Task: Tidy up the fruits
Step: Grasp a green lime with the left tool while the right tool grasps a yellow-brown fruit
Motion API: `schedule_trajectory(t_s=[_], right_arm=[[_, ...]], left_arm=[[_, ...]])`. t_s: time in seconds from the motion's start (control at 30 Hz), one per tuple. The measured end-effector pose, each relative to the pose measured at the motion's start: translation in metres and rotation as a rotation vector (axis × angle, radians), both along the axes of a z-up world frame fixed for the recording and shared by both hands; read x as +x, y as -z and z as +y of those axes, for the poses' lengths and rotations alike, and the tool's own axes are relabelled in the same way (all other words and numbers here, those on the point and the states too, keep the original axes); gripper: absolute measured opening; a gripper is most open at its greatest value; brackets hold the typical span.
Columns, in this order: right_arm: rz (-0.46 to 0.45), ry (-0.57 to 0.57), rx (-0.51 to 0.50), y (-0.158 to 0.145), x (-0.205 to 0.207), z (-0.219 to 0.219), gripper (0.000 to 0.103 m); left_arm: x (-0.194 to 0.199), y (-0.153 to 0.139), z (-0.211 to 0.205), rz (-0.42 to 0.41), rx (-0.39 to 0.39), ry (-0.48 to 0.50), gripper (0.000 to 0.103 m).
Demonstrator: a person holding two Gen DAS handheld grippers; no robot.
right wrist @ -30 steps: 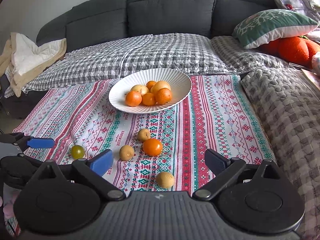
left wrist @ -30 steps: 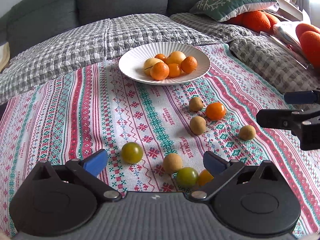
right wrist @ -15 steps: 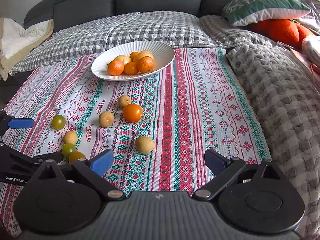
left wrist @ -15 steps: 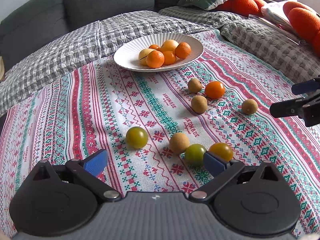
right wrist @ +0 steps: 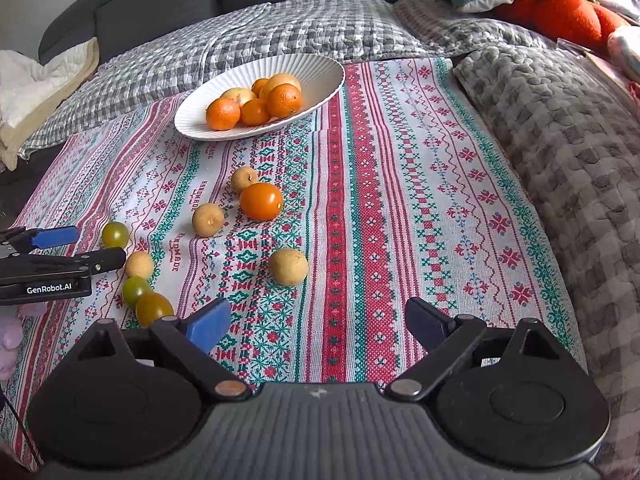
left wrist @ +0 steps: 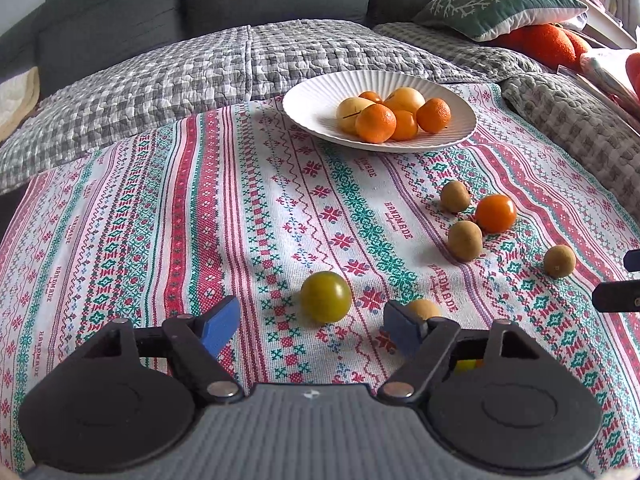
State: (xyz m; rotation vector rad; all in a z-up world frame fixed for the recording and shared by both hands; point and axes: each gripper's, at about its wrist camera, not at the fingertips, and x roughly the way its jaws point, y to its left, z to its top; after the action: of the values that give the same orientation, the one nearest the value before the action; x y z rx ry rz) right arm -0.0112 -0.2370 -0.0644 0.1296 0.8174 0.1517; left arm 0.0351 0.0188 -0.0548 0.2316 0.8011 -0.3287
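Note:
A white ribbed plate (left wrist: 304, 96) (right wrist: 320, 68) holding oranges and yellow fruits sits at the far end of the patterned cloth. Loose on the cloth lie a green tomato (left wrist: 326, 297) (right wrist: 115, 234), an orange tomato (left wrist: 495, 213) (right wrist: 261, 201), several tan fruits, and two more tomatoes (right wrist: 135, 290). My left gripper (left wrist: 310, 330) (right wrist: 88, 246) hovers just short of the green tomato, its jaws closing with the pads clear of it. My right gripper (right wrist: 318, 322) is also closing, with nothing touched, and a tan fruit (right wrist: 288, 267) lies just ahead of its tips.
A grey checked quilt (left wrist: 240, 64) and a dark sofa back lie beyond the cloth. A knobbly grey blanket (right wrist: 560, 140) borders the right side, with a green pillow (left wrist: 500, 4) and orange plush cushions (right wrist: 560, 16). A cream blanket (right wrist: 36, 92) lies far left.
My left gripper has swung left from the fruit cluster toward the lone green tomato, sunk lower, and narrowed its jaws. My right gripper has dropped closer to the cloth and the tan fruit.

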Motion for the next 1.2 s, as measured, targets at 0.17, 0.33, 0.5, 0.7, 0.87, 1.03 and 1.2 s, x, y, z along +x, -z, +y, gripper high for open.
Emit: schedule_trajectory(t_s=[0.17, 0.33, 0.5, 0.7, 0.87, 1.03, 1.2], right_arm=[[0.006, -0.032, -0.038, 0.004, 0.003, 0.009, 0.086], [-0.003, -0.051, -0.067, 0.007, 0.005, 0.013, 0.079], [-0.02, -0.042, -0.065, 0.008, 0.007, 0.013, 0.073], [-0.03, -0.009, -0.041, 0.008, 0.015, 0.013, 0.063], [-0.038, -0.004, -0.046, 0.009, 0.02, 0.017, 0.057], [-0.045, -0.025, -0.056, 0.008, 0.022, 0.021, 0.049], [-0.05, -0.045, -0.051, 0.007, 0.023, 0.024, 0.038]], left_arm=[[0.008, 0.004, -0.003, 0.015, -0.019, -0.023, 0.05], [0.012, 0.004, -0.001, 0.02, -0.031, -0.059, 0.035], [0.011, 0.002, -0.001, 0.026, -0.045, -0.061, 0.018], [0.008, 0.001, -0.005, 0.033, -0.03, -0.042, 0.018], [0.004, -0.001, -0.006, 0.038, -0.03, -0.026, 0.018], [0.003, -0.001, -0.006, 0.049, -0.027, -0.021, 0.018], [0.003, 0.0, -0.006, 0.054, -0.022, -0.014, 0.018]])
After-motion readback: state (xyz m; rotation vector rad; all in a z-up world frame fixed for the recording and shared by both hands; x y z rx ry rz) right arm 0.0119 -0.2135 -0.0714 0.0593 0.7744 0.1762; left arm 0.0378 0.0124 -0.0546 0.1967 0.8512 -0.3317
